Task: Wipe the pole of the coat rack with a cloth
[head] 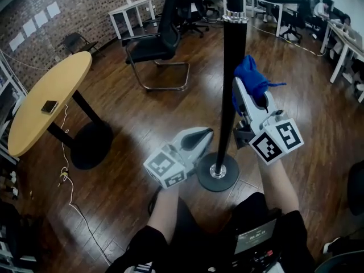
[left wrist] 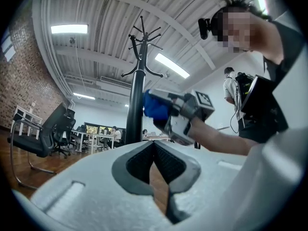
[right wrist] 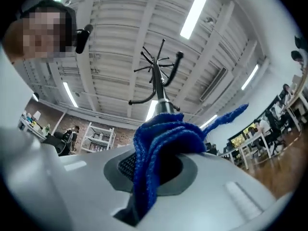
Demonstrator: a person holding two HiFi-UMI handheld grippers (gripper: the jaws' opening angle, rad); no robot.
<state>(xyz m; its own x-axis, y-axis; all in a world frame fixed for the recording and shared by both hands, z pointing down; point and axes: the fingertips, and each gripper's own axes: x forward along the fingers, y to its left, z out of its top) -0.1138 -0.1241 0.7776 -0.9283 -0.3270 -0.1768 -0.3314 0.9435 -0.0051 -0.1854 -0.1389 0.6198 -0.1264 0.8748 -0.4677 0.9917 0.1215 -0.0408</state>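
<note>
The black coat rack pole (head: 230,90) rises from a round base (head: 218,172) in front of me. It shows dark with its hooks above in the left gripper view as the pole (left wrist: 135,105), and silver-tipped behind the cloth in the right gripper view as the pole (right wrist: 161,99). My right gripper (head: 243,87) is shut on a blue cloth (head: 251,77), held against the pole's right side at mid height. The cloth (right wrist: 156,150) bunches between the jaws. My left gripper (head: 206,133) is shut and empty, low beside the pole near the base; its jaws meet in its own view (left wrist: 154,153).
A black office chair (head: 153,44) stands behind the pole to the left. A round wooden table (head: 48,101) with a phone (head: 49,106) on it is at far left, with a cable on the floor beside it. Desks and chairs (head: 293,10) line the far right.
</note>
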